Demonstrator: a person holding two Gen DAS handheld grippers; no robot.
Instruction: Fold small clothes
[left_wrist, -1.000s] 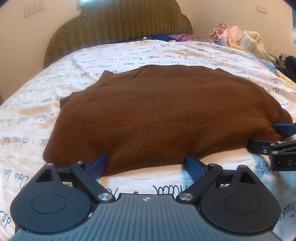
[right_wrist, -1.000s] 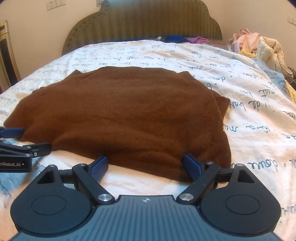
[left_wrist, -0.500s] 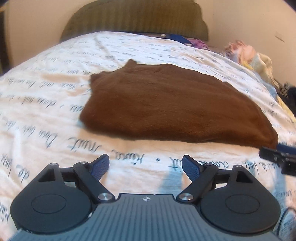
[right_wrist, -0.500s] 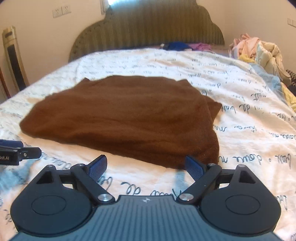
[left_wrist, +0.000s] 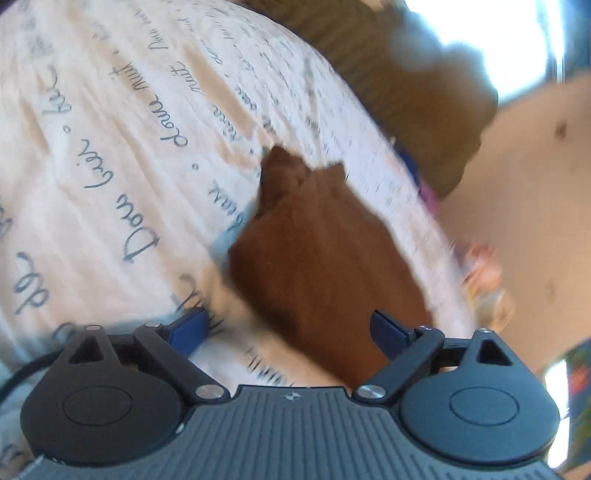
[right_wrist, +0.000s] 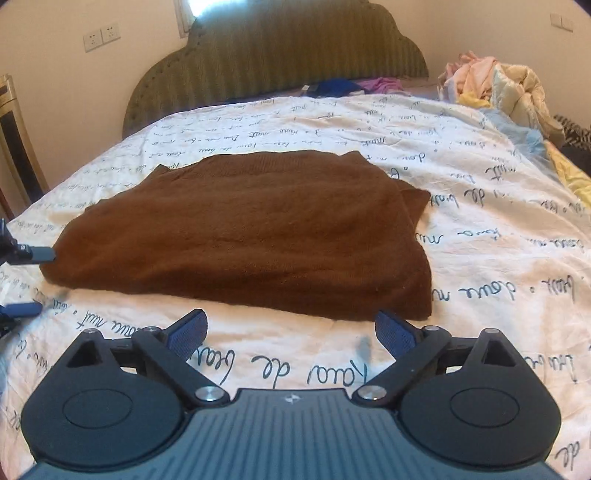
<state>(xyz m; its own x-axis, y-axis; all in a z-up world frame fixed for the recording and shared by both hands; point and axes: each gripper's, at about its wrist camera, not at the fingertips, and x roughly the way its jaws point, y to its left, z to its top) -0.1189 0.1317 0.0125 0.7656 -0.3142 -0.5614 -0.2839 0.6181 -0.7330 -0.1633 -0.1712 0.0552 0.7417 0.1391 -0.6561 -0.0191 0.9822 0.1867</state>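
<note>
A brown knit sweater (right_wrist: 251, 236) lies folded flat on the bed's white script-print cover (right_wrist: 480, 229). My right gripper (right_wrist: 290, 334) is open and empty, a little short of the sweater's near edge. My left gripper (left_wrist: 290, 328) is open and empty, turned at the sweater's left end, seen blurred over the sweater (left_wrist: 325, 258). Its fingers (right_wrist: 37, 254) show at the left edge of the right wrist view, at the sweater's left corner.
A green padded headboard (right_wrist: 280, 55) stands behind the bed. A pile of loose clothes (right_wrist: 498, 85) lies at the far right. Blue and purple garments (right_wrist: 343, 85) lie by the headboard. A wooden frame (right_wrist: 14, 140) stands at the left.
Both grippers have drawn back from the sweater's near edge. The left gripper has swung round to the sweater's left end and tilted; its view is now blurred.
</note>
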